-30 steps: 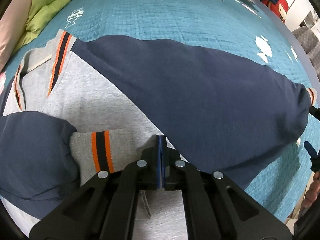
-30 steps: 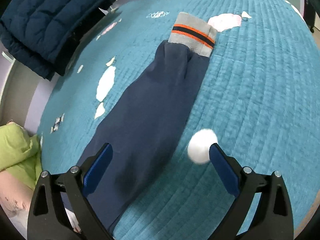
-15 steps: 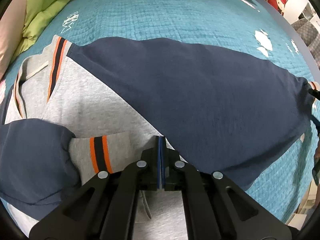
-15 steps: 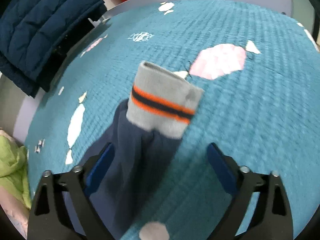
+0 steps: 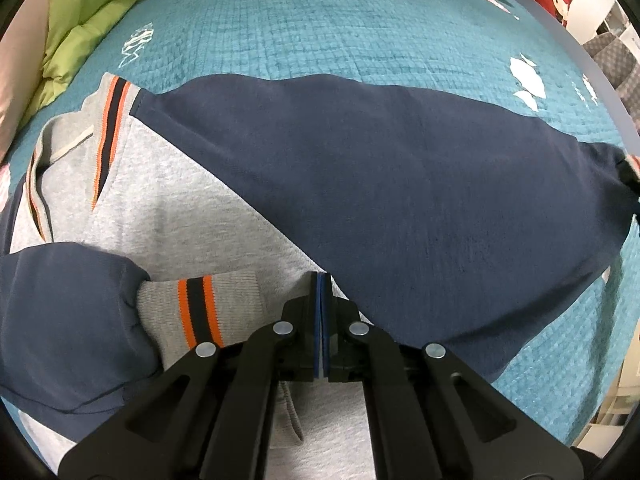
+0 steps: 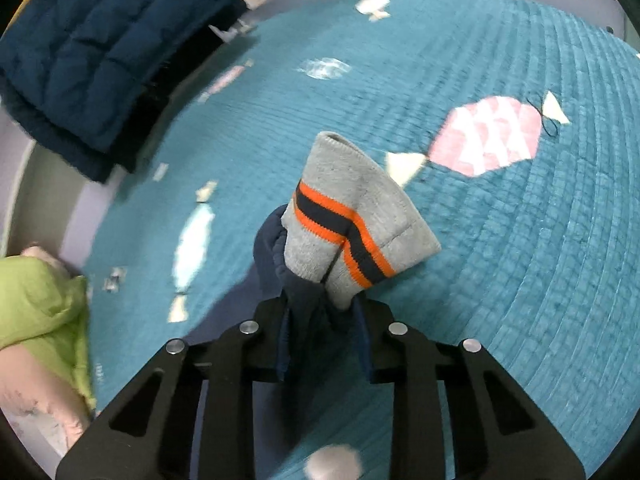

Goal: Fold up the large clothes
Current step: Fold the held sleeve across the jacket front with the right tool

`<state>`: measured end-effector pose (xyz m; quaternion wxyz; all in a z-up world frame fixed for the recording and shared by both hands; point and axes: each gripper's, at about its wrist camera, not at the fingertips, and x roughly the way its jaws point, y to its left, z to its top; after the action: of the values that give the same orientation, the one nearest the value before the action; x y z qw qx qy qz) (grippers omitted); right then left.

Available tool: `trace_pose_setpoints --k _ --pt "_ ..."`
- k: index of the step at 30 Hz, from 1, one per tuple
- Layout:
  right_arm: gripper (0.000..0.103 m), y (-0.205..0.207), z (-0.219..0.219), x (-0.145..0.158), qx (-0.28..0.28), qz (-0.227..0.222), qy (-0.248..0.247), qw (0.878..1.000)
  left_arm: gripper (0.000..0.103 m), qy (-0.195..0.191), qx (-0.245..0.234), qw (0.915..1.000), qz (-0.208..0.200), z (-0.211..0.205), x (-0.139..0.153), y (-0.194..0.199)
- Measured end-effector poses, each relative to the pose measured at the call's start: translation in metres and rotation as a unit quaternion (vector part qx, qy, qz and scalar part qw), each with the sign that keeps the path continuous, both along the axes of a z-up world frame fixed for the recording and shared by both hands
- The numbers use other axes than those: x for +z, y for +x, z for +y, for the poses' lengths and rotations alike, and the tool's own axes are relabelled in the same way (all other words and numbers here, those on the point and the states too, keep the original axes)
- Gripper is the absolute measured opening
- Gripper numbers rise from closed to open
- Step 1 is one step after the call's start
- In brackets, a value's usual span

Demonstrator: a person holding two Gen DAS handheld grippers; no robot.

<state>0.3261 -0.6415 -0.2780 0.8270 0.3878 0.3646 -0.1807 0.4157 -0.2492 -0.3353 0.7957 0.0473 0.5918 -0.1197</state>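
Roughly halfway: one sleeve (image 5: pixel 68 320) already folded across the sweatshirt (image 5: pixel 192 216) on the bed (image 5: pixel 320 32), left gripper (image 5: pixel 321 280) pinched shut on nothing visible, right gripper (image 6: pixel 324 304) clamped on the other sleeve (image 5: pixel 400 200) behind its cuff (image 6: pixel 352 216), fold-in still to do.

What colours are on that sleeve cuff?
Grey cuff with orange and navy stripes, clearest in the right wrist view.

Black left claw (image 5: pixel 321 312), blue pads, silver screws, black right claw (image 6: pixel 324 332)

Matt fleece sweatshirt (image 5: pixel 380 184), quilted bedspread (image 5: pixel 304 32)
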Motion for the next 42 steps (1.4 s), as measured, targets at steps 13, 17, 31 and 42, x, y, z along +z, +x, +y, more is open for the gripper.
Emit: trace_pose_setpoints --k 13,17,31,42 --pt "0.024 -0.009 0.137 0.129 0.141 -0.108 -0.030 0.984 0.000 -0.006 -0.001 1.0000 0.001 0.008 0.006 -0.003" --pt "0.024 -0.011 0.176 0.147 0.155 -0.098 -0.050 0.982 0.000 -0.022 -0.007 0.9997 -0.004 0.021 0.028 -0.007" --pt "0.024 -0.005 0.364 0.173 0.245 -0.087 -0.115 0.959 0.035 -0.036 0.028 0.9958 -0.080 0.161 0.147 -0.059" --pt "0.025 0.018 0.522 0.134 0.284 -0.043 -0.191 0.939 0.040 -0.030 0.107 0.9863 -0.122 0.319 0.168 -0.113"
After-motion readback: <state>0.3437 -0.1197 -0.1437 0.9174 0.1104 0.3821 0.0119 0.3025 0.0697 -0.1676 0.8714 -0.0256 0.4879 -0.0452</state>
